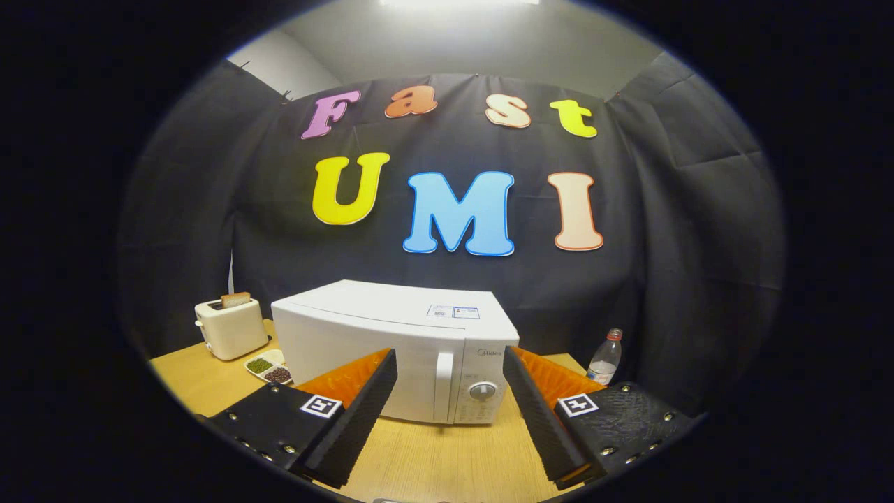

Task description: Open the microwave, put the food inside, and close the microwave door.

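The gripper [450, 391] hangs above the near part of the wooden table [433, 461] with its two fingers [363, 405] spread wide apart and nothing between them. Straight ahead, beyond the fingertips, the white microwave [398, 335] sits near the middle of the table with its door [363, 356] closed. The vertical handle [443, 377] and the round dial [482, 390] on the control panel show in the gap between the fingers. Toward the table's far left corner stands a cream toaster [230, 328] with a slice of bread [235, 300] sticking out of its slot. Just beside the microwave's left side, between it and the toaster, lies a small divided dish [269, 367] holding green and dark reddish food in separate sections. At the far right edge of the table, well apart from the microwave, stands a clear plastic bottle [605, 358] with a red cap.
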The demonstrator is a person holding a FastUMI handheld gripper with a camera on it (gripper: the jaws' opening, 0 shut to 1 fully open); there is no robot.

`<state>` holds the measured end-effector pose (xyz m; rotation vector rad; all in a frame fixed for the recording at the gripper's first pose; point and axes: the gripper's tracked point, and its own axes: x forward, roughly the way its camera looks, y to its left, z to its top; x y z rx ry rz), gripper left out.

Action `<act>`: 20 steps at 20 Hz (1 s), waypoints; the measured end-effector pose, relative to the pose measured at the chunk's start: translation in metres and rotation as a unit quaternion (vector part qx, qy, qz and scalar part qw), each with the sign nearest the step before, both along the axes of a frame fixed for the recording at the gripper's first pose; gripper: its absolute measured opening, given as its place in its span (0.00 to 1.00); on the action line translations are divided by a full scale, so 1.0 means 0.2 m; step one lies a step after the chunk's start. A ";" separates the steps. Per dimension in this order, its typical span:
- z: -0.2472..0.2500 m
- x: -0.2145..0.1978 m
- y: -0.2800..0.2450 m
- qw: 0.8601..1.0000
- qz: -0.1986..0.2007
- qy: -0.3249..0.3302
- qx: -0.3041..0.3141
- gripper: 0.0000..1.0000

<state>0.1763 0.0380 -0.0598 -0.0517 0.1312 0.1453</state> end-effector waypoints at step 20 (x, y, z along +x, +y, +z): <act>-0.60 0.47 0.10 0.994 0.020 0.106 -0.021 0.63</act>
